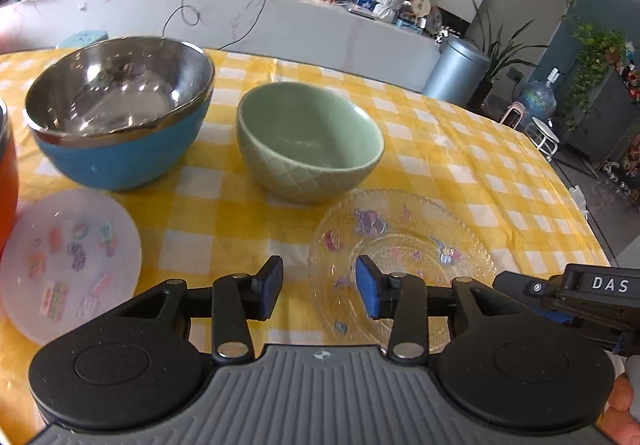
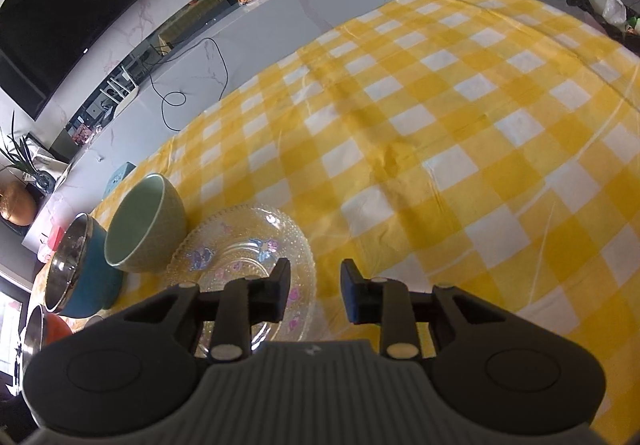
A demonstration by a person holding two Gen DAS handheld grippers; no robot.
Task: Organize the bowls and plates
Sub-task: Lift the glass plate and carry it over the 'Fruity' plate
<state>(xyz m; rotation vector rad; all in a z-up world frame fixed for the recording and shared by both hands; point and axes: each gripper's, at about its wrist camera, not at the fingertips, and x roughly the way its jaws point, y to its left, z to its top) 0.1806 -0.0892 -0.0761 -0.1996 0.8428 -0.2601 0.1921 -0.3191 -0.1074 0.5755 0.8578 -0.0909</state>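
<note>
We hold both grippers low over the near edge of the table, neither carrying anything. Left gripper (image 1: 319,287): jaws apart, empty, hovering over the near rim of the glass plate (image 1: 404,261), probably lined up to pinch that rim. Right gripper (image 2: 315,291): jaws apart too, empty, its left finger over the plate's right edge, the other over bare cloth; likely a second approach to the same plate from the side.

The dishes cluster toward the table's left side. The green bowl (image 1: 308,141) stands upright just behind the glass plate, touching or nearly so. The blue bowl (image 1: 120,109) with a steel lining sits left of it, apart. The frosted plate (image 1: 68,261) with stickers lies at the near left edge, next to an orange bowl (image 1: 6,173), mostly cut off. Nothing is stacked yet, so we judge the sorting barely begun.

A yellow checked tablecloth (image 2: 460,125) covers the table, slightly creased, right half bare. Behind it: a long white counter, dark TV, snack bag, teddy bear, grey bin, plants.
</note>
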